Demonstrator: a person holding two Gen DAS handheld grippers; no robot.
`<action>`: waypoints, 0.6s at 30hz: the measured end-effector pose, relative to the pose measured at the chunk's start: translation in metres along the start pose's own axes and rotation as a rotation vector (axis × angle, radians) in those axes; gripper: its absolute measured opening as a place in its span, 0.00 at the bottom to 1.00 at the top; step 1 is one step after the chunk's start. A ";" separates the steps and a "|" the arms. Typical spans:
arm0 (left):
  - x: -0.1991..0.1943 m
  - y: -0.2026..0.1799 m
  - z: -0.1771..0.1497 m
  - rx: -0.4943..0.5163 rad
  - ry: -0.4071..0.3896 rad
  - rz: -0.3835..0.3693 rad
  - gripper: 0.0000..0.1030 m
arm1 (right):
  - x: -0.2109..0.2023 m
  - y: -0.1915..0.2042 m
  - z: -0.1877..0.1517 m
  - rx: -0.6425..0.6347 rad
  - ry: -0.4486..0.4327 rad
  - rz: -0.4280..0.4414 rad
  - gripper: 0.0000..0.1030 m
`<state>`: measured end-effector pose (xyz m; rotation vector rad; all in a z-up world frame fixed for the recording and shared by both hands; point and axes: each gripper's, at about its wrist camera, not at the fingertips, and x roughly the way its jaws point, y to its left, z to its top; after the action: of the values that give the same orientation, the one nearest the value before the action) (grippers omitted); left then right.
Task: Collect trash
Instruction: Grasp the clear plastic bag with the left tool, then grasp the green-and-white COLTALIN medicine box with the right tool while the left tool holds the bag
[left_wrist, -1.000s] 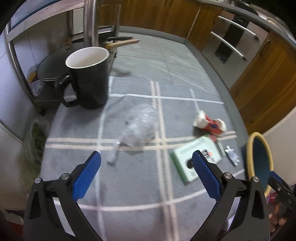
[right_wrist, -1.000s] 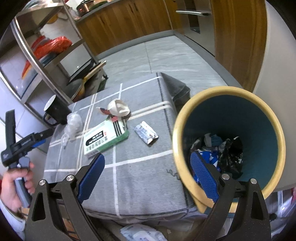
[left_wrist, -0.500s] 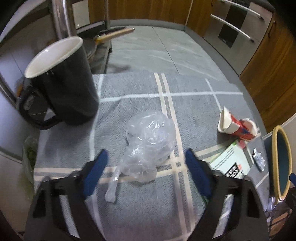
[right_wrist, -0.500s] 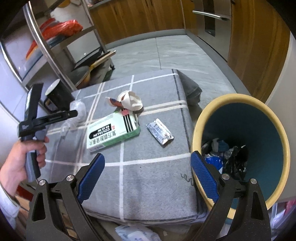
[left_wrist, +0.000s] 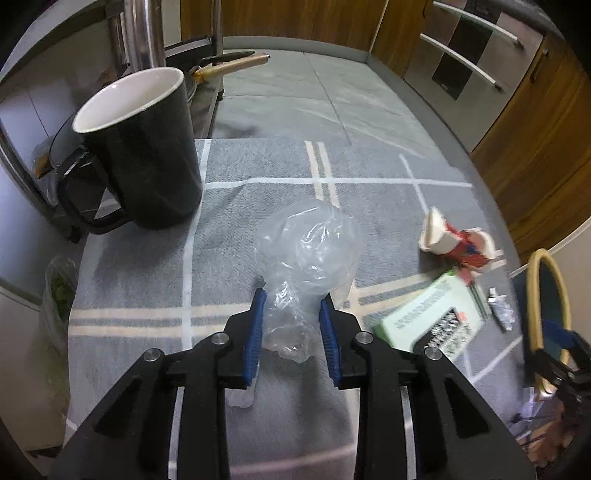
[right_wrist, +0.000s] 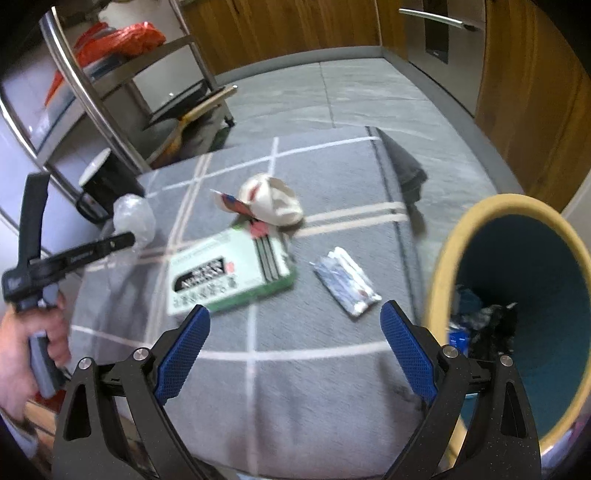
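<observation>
Left wrist view: left tongs (left_wrist: 291, 325) have just been closing and now pinch the neck of the clear plastic bag (left_wrist: 308, 251), which lies on the grey-clothed table (left_wrist: 229, 258) just right of the black mug (left_wrist: 144, 147). Risk: slick film may slip free on lifting.

Right wrist view: right tongs (right_wrist: 295, 350) gape wide, empty, above the foil wrapper (right_wrist: 347, 280) and green box (right_wrist: 229, 273) further from the mug. Bin (right_wrist: 517, 314) stands beyond the table's far edge; a loose bag could miss it.

— What stands on the grey checked cloth (left_wrist: 258, 206) at the far left?
— A black mug (left_wrist: 147, 147), white inside, upright, handle turned outward.
— And behind it?
— A steel rack (right_wrist: 110, 110) with an orange bag (right_wrist: 118, 40) on its upper shelf, a wooden-handled pan (left_wrist: 229, 64) lower down. Wooden cabinets (left_wrist: 535, 166) line the grey floor (left_wrist: 314, 92).
</observation>
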<state>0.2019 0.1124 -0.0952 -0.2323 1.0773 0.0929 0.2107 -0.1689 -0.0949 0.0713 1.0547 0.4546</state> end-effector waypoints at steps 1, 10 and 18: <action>-0.005 0.000 -0.001 -0.006 -0.002 -0.009 0.27 | 0.002 0.003 0.002 0.000 -0.001 0.010 0.91; -0.064 -0.012 0.006 0.043 -0.021 -0.055 0.27 | 0.037 0.013 0.008 0.256 0.141 0.141 0.91; -0.113 -0.010 0.012 0.060 -0.079 -0.104 0.27 | 0.080 0.037 0.018 0.556 0.209 -0.017 0.91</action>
<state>0.1606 0.1094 0.0111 -0.2281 0.9864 -0.0236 0.2471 -0.1004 -0.1417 0.5164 1.3640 0.1432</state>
